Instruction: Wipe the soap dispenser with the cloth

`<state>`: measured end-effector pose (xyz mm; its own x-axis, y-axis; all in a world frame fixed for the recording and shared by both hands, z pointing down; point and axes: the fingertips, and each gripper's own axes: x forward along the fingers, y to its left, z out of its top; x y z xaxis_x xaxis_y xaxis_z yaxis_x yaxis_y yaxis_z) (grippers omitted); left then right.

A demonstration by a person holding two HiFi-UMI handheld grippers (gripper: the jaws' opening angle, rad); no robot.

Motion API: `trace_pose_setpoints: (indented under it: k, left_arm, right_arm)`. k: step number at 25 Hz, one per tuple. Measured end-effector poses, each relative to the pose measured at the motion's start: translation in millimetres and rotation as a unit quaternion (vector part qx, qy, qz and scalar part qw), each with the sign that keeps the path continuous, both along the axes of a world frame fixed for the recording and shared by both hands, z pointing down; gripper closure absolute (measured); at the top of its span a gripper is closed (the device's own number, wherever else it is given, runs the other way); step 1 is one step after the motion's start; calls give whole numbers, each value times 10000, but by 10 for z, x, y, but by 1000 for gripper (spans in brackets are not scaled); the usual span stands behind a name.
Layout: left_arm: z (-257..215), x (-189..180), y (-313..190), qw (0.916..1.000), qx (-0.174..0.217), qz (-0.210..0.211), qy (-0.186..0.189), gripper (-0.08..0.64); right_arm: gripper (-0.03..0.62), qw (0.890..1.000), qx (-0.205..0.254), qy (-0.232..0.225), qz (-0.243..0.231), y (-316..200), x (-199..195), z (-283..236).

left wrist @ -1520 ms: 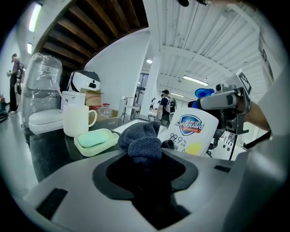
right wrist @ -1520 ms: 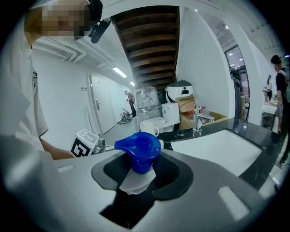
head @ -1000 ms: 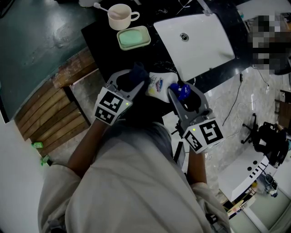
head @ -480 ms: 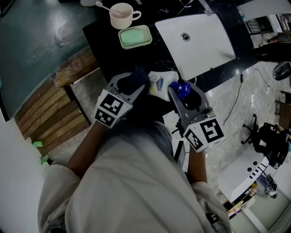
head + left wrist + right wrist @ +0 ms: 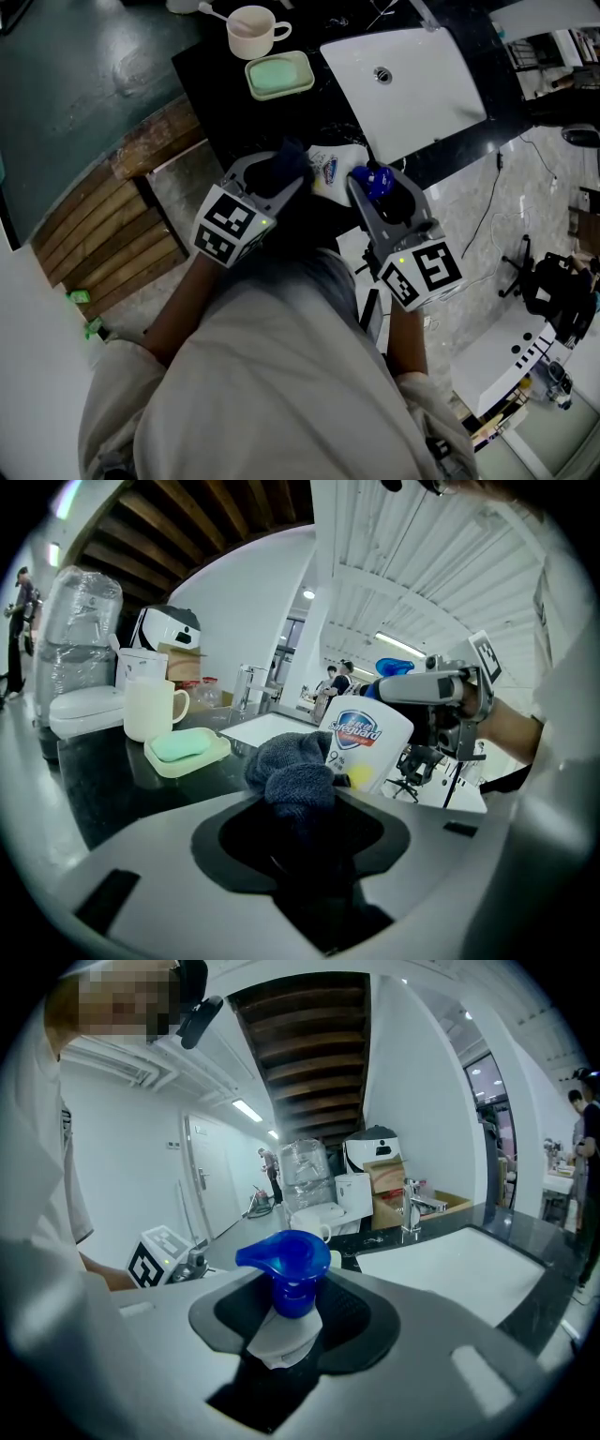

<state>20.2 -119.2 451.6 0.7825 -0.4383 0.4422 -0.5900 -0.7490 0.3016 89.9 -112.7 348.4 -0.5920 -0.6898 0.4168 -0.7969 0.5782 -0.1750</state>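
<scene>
The soap dispenser, a white bottle (image 5: 326,174) with a blue pump head (image 5: 373,184), is held tilted over the front edge of the black counter. My right gripper (image 5: 386,201) is shut on the bottle just below the pump; in the right gripper view the blue pump (image 5: 286,1269) sticks up between the jaws above the white neck (image 5: 279,1335). My left gripper (image 5: 272,176) is shut on a dark grey cloth (image 5: 283,159). In the left gripper view the bunched cloth (image 5: 294,776) presses against the labelled side of the bottle (image 5: 369,741).
On the black counter (image 5: 211,70) stand a cream mug (image 5: 251,32) and a green soap bar in its dish (image 5: 277,77). A white sink basin (image 5: 412,84) lies to the right. Wooden slats (image 5: 112,234) and pale floor lie below the counter's edge.
The left gripper with the cloth has shifted very slightly along the bottle. The right gripper and the dispenser have stayed where they were.
</scene>
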Motion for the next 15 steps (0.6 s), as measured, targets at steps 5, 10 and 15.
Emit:
trace_pose_setpoints:
  k: [5,10,15]
  left_arm:
    - [-35,14,56,9999,-27,103,45,402]
    - [-101,44,55,9999,-35,94,94,402]
    - [-173,64,65,9997,-39,146,169,402]
  right_arm:
    - [453,10000,4,-6,0,2,-10,-8]
    - [453,10000,0,-25,3,-1,-11,-9]
    - [453,10000,13,-18,-3,5,-17,-11]
